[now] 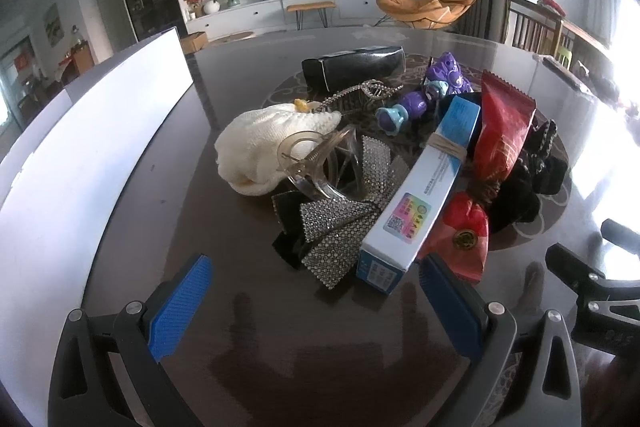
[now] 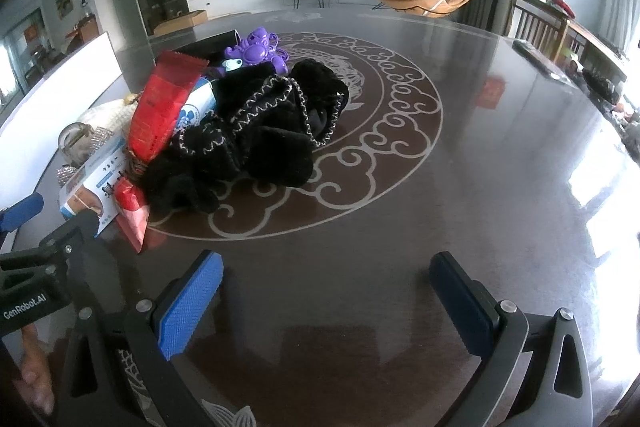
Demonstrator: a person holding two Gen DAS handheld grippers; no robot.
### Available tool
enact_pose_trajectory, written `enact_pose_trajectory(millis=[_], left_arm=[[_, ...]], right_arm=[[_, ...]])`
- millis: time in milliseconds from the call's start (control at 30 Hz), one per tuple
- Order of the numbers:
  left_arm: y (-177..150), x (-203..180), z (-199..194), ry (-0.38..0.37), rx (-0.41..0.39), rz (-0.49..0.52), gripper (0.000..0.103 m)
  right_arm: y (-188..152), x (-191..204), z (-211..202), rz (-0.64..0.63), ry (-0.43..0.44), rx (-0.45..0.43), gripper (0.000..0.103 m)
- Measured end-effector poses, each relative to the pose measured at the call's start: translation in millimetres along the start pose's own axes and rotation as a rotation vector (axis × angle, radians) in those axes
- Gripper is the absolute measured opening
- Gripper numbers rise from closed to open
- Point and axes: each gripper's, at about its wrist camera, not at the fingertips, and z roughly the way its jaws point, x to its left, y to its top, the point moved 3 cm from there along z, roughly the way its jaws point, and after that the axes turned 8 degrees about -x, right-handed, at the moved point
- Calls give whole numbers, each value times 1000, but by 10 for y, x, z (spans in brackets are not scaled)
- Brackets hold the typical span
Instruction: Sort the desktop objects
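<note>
The left gripper (image 1: 316, 301) has its jaws released and wide apart, low over the counter (image 1: 132, 227), with nothing between the blue pads. Just ahead of the jaws, nearly at the right pad, sits the near end of the blue-and-white box (image 1: 416, 195), bound with a rubber band and lying tilted across the heap. To the left of that box end lies the rhinestone bow (image 1: 340, 223), and just beyond it a clear hair claw (image 1: 316, 163) rests against the cream knitted piece (image 1: 268, 143). On the right of the box leans the red snack packet (image 1: 502, 135).

The right gripper (image 2: 326, 291) is likewise released and empty, facing bare counter; the black knitted bundle (image 2: 272, 123) lies ahead and to the left of its jaws, well apart from them.

The step in hand looks like a first pick from the pile, and the box is probably the easiest target for the left jaws. To do it well, shift slightly right so both pads straddle the box's narrow end, and close squarely on its flat sides rather than its corner. Lift slowly, since the packet and bow touch it and may drag along. Farther back, the purple toy (image 1: 436, 83) and the dark case (image 1: 352, 67) can wait; whether the bow is tucked under the box is hard to tell from here.
</note>
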Motion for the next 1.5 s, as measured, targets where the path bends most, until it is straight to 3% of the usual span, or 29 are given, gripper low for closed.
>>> enact_pose_trajectory(millis=[1500], left_arm=[[-43, -28, 76, -36, 35, -14, 103]], right_arm=[[-8, -15, 15, -18, -11, 5, 103]])
